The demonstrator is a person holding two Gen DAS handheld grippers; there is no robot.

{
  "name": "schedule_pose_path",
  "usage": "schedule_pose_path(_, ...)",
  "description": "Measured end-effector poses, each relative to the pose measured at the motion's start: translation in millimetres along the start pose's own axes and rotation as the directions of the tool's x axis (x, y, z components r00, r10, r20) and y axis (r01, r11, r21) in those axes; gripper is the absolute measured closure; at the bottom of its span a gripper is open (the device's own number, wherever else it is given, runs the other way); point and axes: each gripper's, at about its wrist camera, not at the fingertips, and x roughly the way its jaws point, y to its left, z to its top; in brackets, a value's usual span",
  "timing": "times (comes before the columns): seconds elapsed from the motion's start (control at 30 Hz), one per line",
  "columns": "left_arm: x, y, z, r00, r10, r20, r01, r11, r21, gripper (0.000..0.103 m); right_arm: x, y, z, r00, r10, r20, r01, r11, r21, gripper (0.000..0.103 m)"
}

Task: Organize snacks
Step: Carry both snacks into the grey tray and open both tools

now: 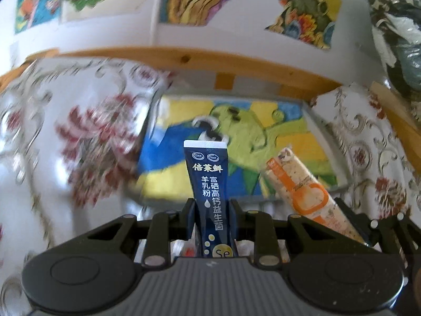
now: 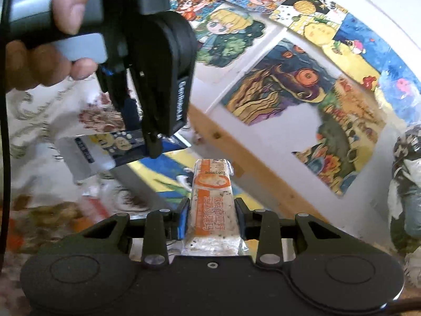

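Left wrist view shows the left gripper pinching a dark blue stick packet that points straight up over the colourful drawing, while the right gripper beside it squeezes an orange snack bar standing up over the same drawing.

The left gripper is clamping its fingers together at twelve o'clock. The right gripper is gripping likewise. In the right wrist view a hand is wrapping the left gripper's handle at ten o'clock.
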Motion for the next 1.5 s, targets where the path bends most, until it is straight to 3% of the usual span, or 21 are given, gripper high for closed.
schedule_pose_path(0.43, 80.3, -49.5, 59.3, 0.996, -0.051, 0.071, 0.051, 0.999, 0.007, 0.074, 72.2, -69.7, -41.0, 0.988, -0.127, -0.090, 0.139, 0.980, 0.143, 0.066)
schedule_pose_path(0.93, 154.2, -84.5, 69.7, 0.998, -0.025, 0.055, 0.027, 0.999, -0.030, 0.074, 121.7, -90.3, -64.7, 0.983, -0.081, -0.166, 0.132, 0.937, 0.322, 0.066)
schedule_pose_path(1.5, 177.5, -84.9, 58.2, 1.000, 0.004, 0.005, -0.004, 0.999, -0.040, 0.074, 132.8, -94.2, -75.9, 0.977, -0.021, -0.214, 0.108, 0.907, 0.408, 0.065)
